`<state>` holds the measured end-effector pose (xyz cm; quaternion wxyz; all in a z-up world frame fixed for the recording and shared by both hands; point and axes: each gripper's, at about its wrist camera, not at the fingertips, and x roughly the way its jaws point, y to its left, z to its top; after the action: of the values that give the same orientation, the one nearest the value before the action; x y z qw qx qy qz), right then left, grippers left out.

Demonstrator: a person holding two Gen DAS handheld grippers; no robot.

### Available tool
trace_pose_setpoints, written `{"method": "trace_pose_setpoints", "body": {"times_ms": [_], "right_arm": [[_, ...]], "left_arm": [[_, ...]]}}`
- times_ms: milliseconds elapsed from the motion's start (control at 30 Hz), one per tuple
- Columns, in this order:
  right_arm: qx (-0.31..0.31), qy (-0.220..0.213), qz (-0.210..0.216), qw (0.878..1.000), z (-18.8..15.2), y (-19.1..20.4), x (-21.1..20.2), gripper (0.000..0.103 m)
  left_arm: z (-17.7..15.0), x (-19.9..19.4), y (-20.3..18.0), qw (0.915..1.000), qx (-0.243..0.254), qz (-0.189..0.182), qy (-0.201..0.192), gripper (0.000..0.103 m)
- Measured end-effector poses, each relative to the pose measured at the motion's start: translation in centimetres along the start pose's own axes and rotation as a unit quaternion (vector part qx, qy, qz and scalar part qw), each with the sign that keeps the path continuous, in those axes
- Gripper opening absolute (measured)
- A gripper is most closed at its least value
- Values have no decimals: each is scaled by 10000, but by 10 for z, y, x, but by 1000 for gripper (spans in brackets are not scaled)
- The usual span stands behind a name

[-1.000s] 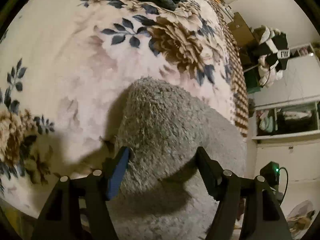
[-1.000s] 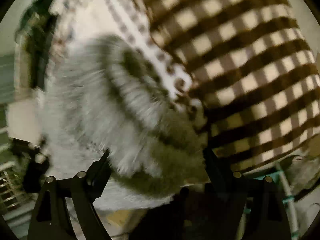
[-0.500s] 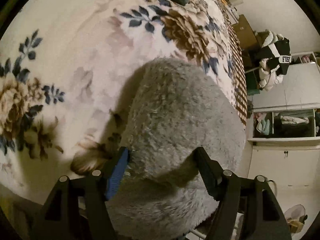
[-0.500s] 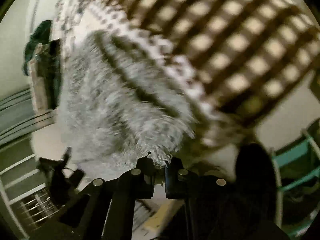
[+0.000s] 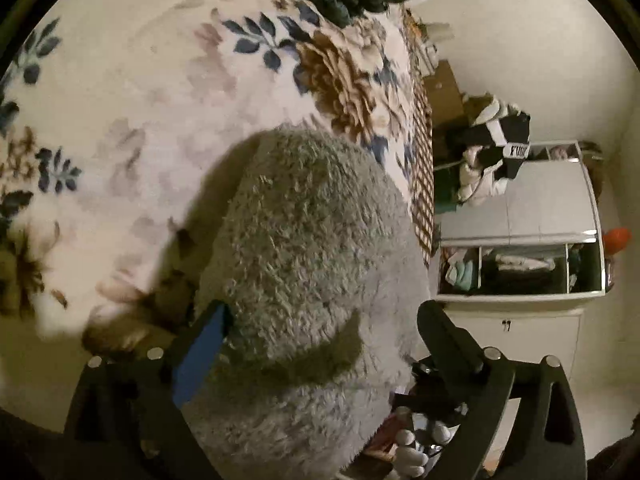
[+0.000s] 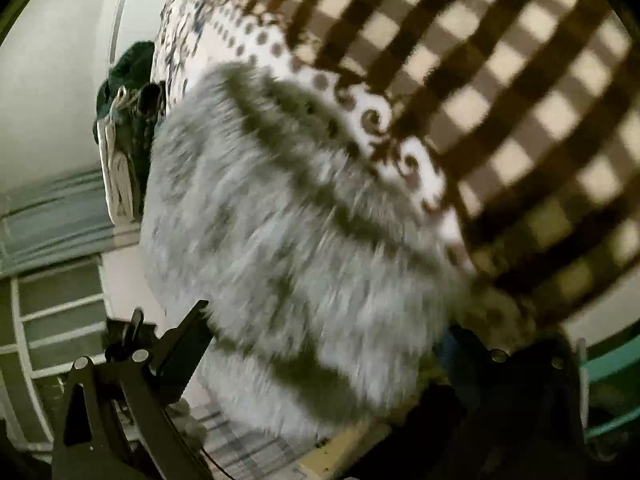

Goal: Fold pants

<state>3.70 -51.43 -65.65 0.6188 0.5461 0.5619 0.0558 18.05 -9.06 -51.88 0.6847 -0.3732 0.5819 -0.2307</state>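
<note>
Fluffy grey pants on the bed, both grippers spread wide around them.

The soft, fluffy grey pants (image 5: 316, 264) lie bunched on the flowery cream blanket (image 5: 132, 120), near the brown checked blanket (image 6: 500, 92). The left gripper (image 5: 324, 332) and the right gripper (image 6: 324, 336) each have fingers far apart around the fluff, holding nothing, probably ready to pinch an edge and fold.

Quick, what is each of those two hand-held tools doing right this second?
Left tool: open, fingers spread around the fluffy grey fleece pants, not clamped.
Right tool: open, fingers wide either side of the same pants; the picture is blurred.
</note>
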Motion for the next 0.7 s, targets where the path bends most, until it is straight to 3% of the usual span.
{"method": "trace_pose_setpoints", "body": {"times_ms": [100,200,367,467,500,567,700], "right_arm": [[-98,15,304,9995,12,-16,1,103],[-295,88,558,9980,18,-5,8,103],[-514,449,609,9958,31,14,42,103],[-627,535,549,9951,33,27,51,102],[-734,506,439,9951,31,32,53,98],[-827,425,294,9952,23,40,55,63],[-930,158,76,9955,15,59,48,48]], "left_arm": [[2,11,11,9999,85,82,85,96],[3,28,29,9991,-49,66,405,98],[4,46,40,9967,-204,-351,701,103],[4,45,35,9968,-106,-496,621,101],[2,44,30,9966,-29,-550,609,101],[0,40,21,9964,89,-635,548,96],[-1,26,8,9947,-8,-881,527,82]]}}
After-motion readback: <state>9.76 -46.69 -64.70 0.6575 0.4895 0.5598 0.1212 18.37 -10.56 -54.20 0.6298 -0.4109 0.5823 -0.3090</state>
